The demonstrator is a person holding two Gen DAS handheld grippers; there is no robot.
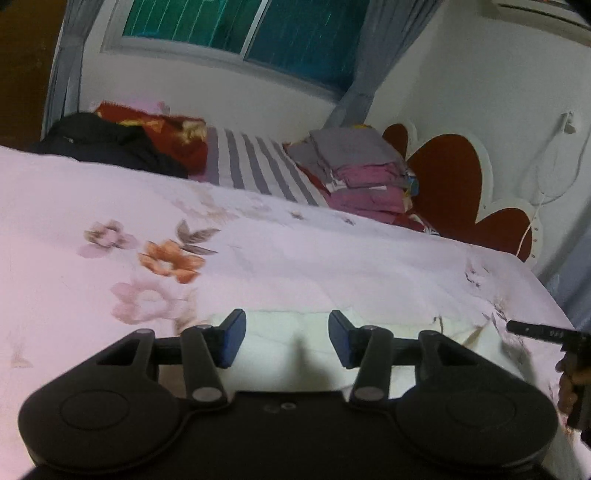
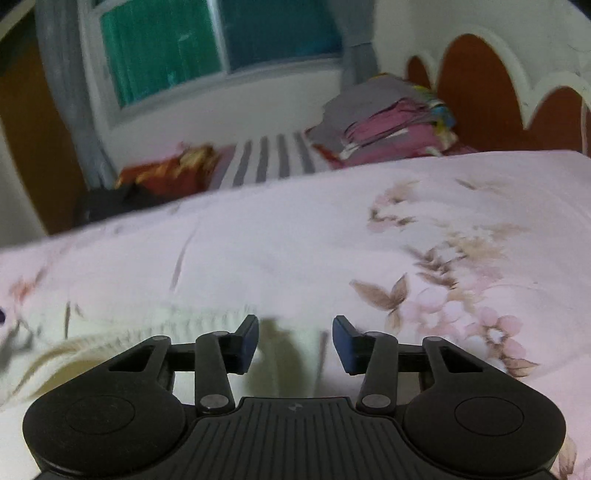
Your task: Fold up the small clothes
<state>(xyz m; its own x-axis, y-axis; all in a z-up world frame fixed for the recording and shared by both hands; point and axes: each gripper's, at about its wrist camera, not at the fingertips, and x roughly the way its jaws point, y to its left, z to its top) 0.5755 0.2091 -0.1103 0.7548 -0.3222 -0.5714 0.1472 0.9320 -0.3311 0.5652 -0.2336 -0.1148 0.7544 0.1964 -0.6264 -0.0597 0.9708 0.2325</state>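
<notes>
The left gripper (image 1: 287, 338) hangs with jaws apart and empty over a pale cream garment (image 1: 295, 343) lying flat on the floral bedsheet (image 1: 258, 251), just ahead and below. The right gripper (image 2: 295, 343), likewise parted and empty, hovers over its ribbed edge (image 2: 207, 321), which runs leftward.

Floral bedcover (image 1: 295, 251) in pale pink, spread across the bed with orange and mauve blossoms printed on it. Beyond it, striped grey-and-white sheet (image 1: 255, 166), with black garment (image 1: 107, 144) and red patterned cloth (image 1: 173, 133) heaped at its far left. Stack of folded pink and grey linens (image 1: 365, 173) just beside red scalloped headboard (image 1: 454, 184). Teal-glazed window (image 1: 236, 26) above, flanked by grey curtains (image 1: 376, 51). White cable (image 1: 554, 166) hanging on the wall at right
</notes>
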